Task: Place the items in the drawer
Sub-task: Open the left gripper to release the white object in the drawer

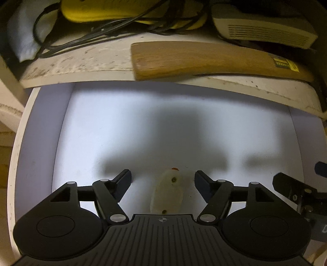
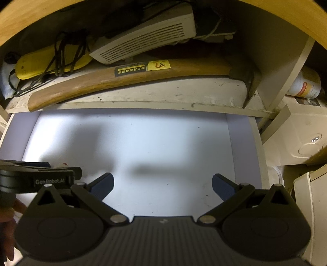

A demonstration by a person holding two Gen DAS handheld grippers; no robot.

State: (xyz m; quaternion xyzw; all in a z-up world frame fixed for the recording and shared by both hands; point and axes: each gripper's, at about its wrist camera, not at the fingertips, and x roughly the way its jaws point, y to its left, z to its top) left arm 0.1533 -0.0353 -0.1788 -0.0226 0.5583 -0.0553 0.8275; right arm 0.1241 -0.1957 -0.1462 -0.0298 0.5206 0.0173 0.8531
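Observation:
The open white drawer fills both views, also seen in the right wrist view. A small pale translucent piece with two screws and an orange tip lies on the drawer floor between the fingers of my left gripper, which is open and does not touch it. My right gripper is open and empty over the drawer floor. The left gripper shows at the left of the right wrist view; the right gripper's tip shows at the right of the left wrist view.
A shelf above the drawer holds a wooden axe handle, a yellow power strip with black cables and a white vented device. A white can lies on a box to the right.

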